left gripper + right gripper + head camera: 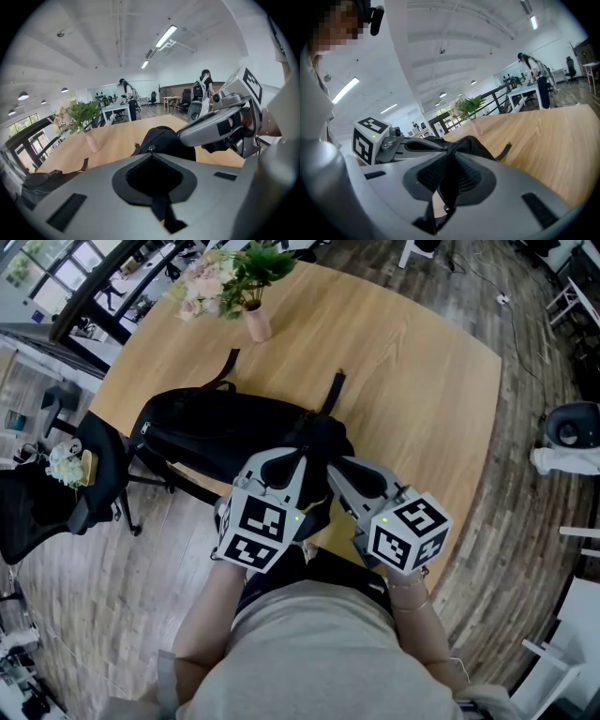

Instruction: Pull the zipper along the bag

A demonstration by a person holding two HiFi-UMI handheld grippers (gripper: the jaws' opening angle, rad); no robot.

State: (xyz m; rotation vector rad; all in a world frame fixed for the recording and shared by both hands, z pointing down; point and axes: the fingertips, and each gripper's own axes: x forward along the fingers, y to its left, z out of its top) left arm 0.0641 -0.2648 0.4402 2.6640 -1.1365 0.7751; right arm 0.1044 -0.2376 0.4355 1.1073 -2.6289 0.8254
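A black backpack (216, 432) lies on the round wooden table (403, 381), close to its near left edge. Both grippers meet at the bag's near right end. My left gripper (302, 456) has its jaws together, and in the left gripper view its tips (151, 153) pinch the small metal zipper pull (150, 149) on the bag (164, 140). My right gripper (333, 469) sits just right of it. In the right gripper view, a fold of the bag's black fabric (449, 178) is clamped between its pads. The zipper line itself is hidden by the grippers.
A pink vase of flowers (246, 296) stands at the table's far left. A black office chair (89, 474) is on the floor to the left of the table. Bag straps (336, 390) trail across the wood. People stand at desks far behind (126, 96).
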